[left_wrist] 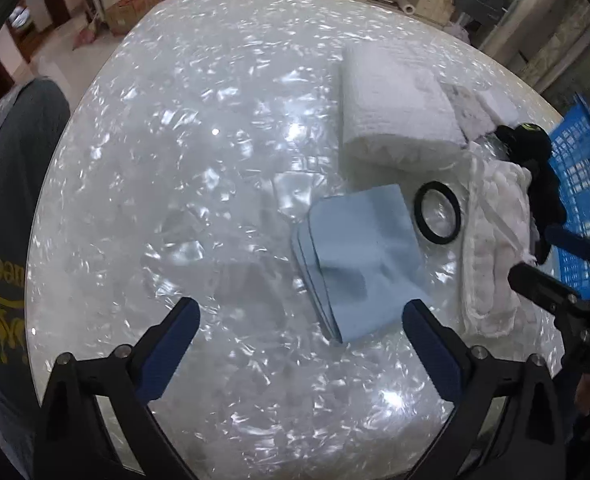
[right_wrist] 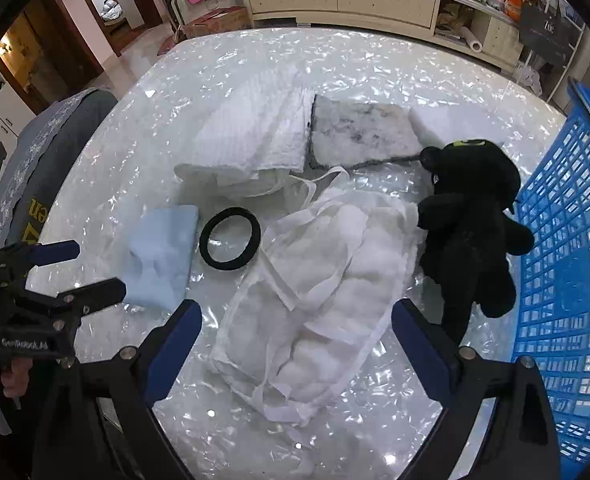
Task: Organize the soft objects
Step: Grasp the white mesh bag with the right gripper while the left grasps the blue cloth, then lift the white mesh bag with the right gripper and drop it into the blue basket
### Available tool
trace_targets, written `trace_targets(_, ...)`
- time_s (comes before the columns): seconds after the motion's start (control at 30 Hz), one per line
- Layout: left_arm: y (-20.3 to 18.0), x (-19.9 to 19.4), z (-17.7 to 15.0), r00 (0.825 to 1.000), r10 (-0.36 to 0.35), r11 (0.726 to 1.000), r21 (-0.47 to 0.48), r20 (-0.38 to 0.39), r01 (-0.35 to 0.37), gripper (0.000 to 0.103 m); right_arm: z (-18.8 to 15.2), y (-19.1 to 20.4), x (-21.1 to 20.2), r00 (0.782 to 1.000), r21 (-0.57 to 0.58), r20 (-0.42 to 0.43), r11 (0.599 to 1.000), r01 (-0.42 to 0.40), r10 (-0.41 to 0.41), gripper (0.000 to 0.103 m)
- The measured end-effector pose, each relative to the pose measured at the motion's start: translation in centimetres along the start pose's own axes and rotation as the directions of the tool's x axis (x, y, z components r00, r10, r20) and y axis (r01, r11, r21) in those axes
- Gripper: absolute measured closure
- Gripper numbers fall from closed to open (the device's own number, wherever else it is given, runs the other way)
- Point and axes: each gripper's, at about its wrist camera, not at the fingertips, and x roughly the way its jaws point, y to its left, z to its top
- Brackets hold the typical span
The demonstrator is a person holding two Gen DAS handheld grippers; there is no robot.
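A folded light blue cloth [left_wrist: 359, 248] [right_wrist: 163, 256] lies on the shiny marbled table [left_wrist: 175, 140]. Beside it are a black elastic ring [left_wrist: 418, 210] [right_wrist: 231, 212] and a crumpled white padded cloth with ties [right_wrist: 335, 280] [left_wrist: 491, 240]. A black plush toy [right_wrist: 471, 216] [left_wrist: 535, 160] lies next to the blue basket [right_wrist: 567, 240]. My left gripper [left_wrist: 300, 308] is open above the table, its right finger near the blue cloth's corner. My right gripper [right_wrist: 297, 308] is open over the white padded cloth, with its pads clear of the fabric.
A folded white towel [left_wrist: 395, 108] [right_wrist: 251, 136] and a grey-stained square pad [right_wrist: 363, 132] lie further back. A person's dark garment with yellow print [left_wrist: 3, 200] is at the table's left edge. Cabinets and boxes stand beyond the table.
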Motion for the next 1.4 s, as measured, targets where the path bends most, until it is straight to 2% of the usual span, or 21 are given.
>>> trace_targets(0.03,0.1,0.2,0.1,1.0,0.004,1.0,-0.008,-0.002,-0.004,0.008,0.0,-0.1,0.3,1.0,0.002,-0.007,1.0,-0.002,0.002,0.017)
trace_targets(0.1,0.4,0.9,0.1,1.0,0.007,1.0,-0.023,-0.018,-0.008,0.014,0.1,-0.3,0.8,1.0,0.007,-0.025,1.0,-0.003,0.003,0.022)
trace_targets(0.3,-0.2,1.7,0.0,0.999,0.035,0.999,-0.01,-0.024,-0.035,0.02,0.0,-0.9,2.2,0.998,0.026,-0.065,1.0,0.01,-0.008,0.022)
trace_targets(0.43,-1.7,2.0,-0.2,0.995,0.098,0.994,0.041,0.008,-0.098,0.03,-0.2,-1.0,3.1,0.997,0.005,-0.068,0.999,0.037,-0.037,0.022)
trace_targets(0.53,-2.4,2.1,0.0,0.996,0.086,0.995,0.056,0.007,-0.087,0.038,-0.1,-0.8,3.2,0.995,-0.009,-0.079,0.999,0.053,-0.054,0.022)
trace_targets(0.6,-2.8,2.0,0.0,0.997,0.078,0.994,0.071,0.009,-0.079,0.048,-0.1,-0.5,3.4,0.994,-0.018,-0.08,0.997,0.071,-0.073,0.022)
trace_targets(0.67,-3.2,1.7,-0.1,0.998,0.062,0.994,0.09,0.022,-0.064,0.069,-0.2,-0.1,3.7,0.993,-0.038,-0.075,0.995,0.091,-0.094,0.023)
trace_targets(0.7,-3.6,1.5,-0.2,0.998,0.049,0.994,0.099,0.028,-0.052,0.073,-0.2,0.0,3.7,0.993,-0.036,-0.076,0.995,0.091,-0.094,0.024)
trace_targets(0.73,-4.2,1.5,-0.3,0.999,0.042,0.993,0.107,0.029,-0.045,0.081,-0.3,-0.2,3.6,0.993,-0.032,-0.082,0.996,0.085,-0.088,0.028)
trace_targets(0.8,-4.5,1.3,-0.5,0.999,0.026,0.993,0.113,0.027,-0.029,0.084,-0.3,-0.1,3.4,0.993,-0.042,-0.086,0.996,0.079,-0.082,0.037)
trace_targets(0.87,-4.6,1.1,-0.6,1.0,0.018,0.994,0.11,0.026,-0.02,0.093,-0.5,0.1,3.1,0.994,-0.055,-0.081,0.996,0.072,-0.076,0.046)
trace_targets(0.93,-4.1,0.9,-0.8,1.0,-0.012,0.996,0.091,0.027,0.01,0.099,-1.0,0.1,2.5,0.995,-0.066,-0.075,0.996,0.058,-0.063,0.06)
trace_targets(1.0,-3.2,0.9,-0.7,0.998,-0.054,0.997,0.058,0.024,0.052,0.101,-0.5,1.1,2.9,0.996,-0.064,-0.072,0.997,0.042,-0.047,0.074)
trace_targets(1.03,-2.8,0.9,-0.7,0.997,-0.08,0.996,0.039,0.02,0.079,0.102,-0.6,0.9,2.8,0.997,-0.056,-0.073,0.998,0.026,-0.03,0.077)
trace_targets(1.2,-1.8,0.6,-1.2,0.989,-0.145,0.989,0.004,0.023,0.145,0.102,-1.0,0.6,1.8,0.998,-0.038,-0.058,0.999,-0.005,0.003,0.08)
trace_targets(1.4,-2.1,-1.4,-1.3,0.984,-0.164,0.986,0.02,0.067,0.164,0.102,-1.3,-0.2,-1.3,1.0,-0.047,-0.012,0.998,-0.029,0.028,0.08)
